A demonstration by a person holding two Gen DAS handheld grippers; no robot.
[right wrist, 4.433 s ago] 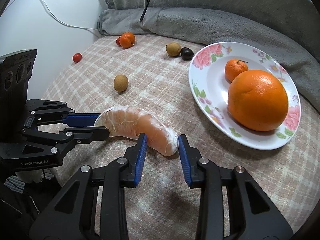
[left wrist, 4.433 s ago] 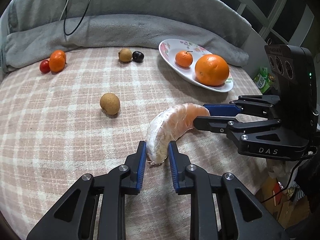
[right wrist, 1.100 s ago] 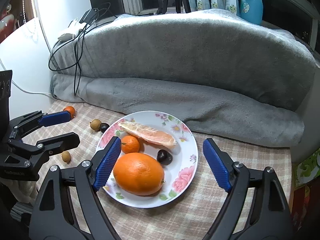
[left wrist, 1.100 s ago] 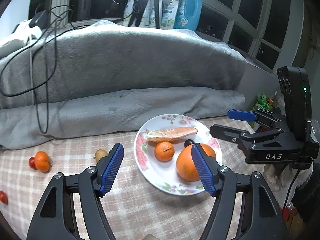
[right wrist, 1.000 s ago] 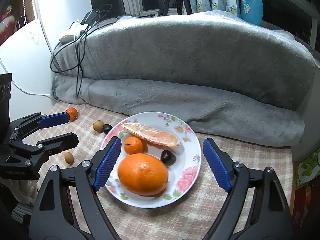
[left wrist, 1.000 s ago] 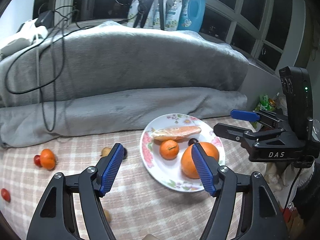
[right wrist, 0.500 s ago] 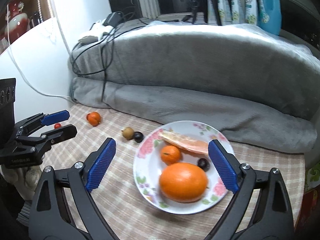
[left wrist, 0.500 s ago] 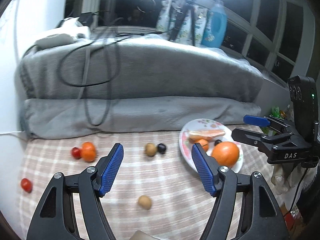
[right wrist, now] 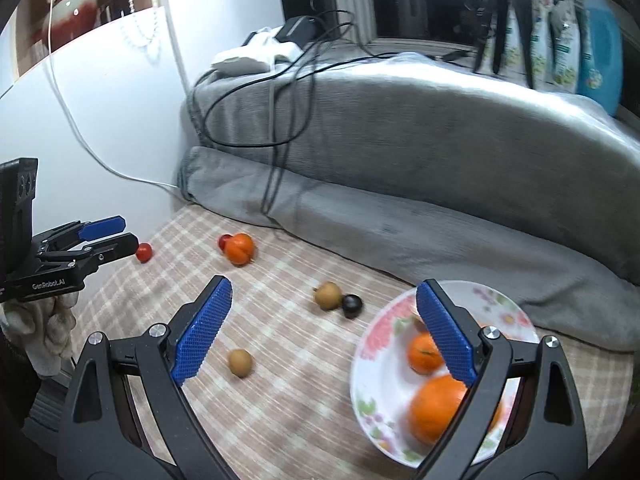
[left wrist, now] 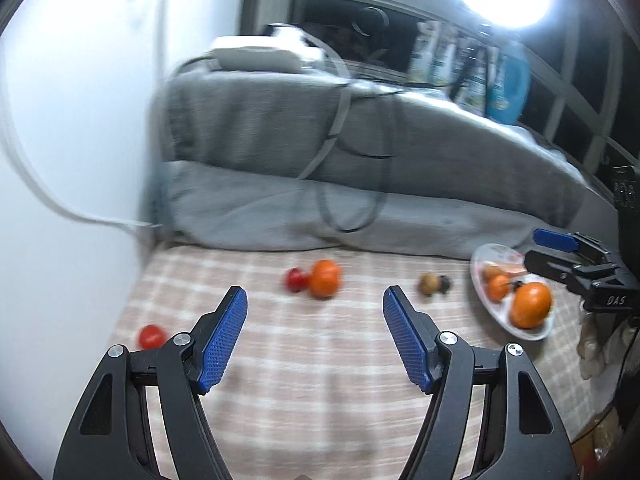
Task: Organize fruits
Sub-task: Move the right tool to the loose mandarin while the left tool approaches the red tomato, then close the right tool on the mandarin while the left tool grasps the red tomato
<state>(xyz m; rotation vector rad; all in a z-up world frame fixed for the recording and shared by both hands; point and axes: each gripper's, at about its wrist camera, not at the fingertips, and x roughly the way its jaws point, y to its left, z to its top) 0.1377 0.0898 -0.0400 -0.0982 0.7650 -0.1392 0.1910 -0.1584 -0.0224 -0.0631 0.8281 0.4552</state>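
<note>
The floral plate (right wrist: 384, 332) holds a big orange (right wrist: 440, 408) and a small mandarin (right wrist: 424, 348); it also shows at the right of the left wrist view (left wrist: 484, 256). Loose on the checked cloth lie a mandarin (left wrist: 325, 278) beside a red tomato (left wrist: 295, 279), another tomato (left wrist: 151, 336), a brown fruit (right wrist: 328, 295) touching a dark one (right wrist: 352, 305), and a lone brown fruit (right wrist: 240, 362). My left gripper (left wrist: 314, 338) is open and empty above the cloth. My right gripper (right wrist: 322, 330) is open and empty, its right finger over the plate.
A grey blanket roll (right wrist: 400, 208) with black cables (right wrist: 280, 128) runs along the back of the cloth. A white wall (left wrist: 60, 160) stands at the left. Bottles (right wrist: 600, 40) line the window sill. The table edge drops off at the right (left wrist: 592, 400).
Both grippers have swung left, away from the plate, staying open and empty. The left view now centres on the mandarin and tomato. Earlier the peeled segment went from the cloth onto the plate.
</note>
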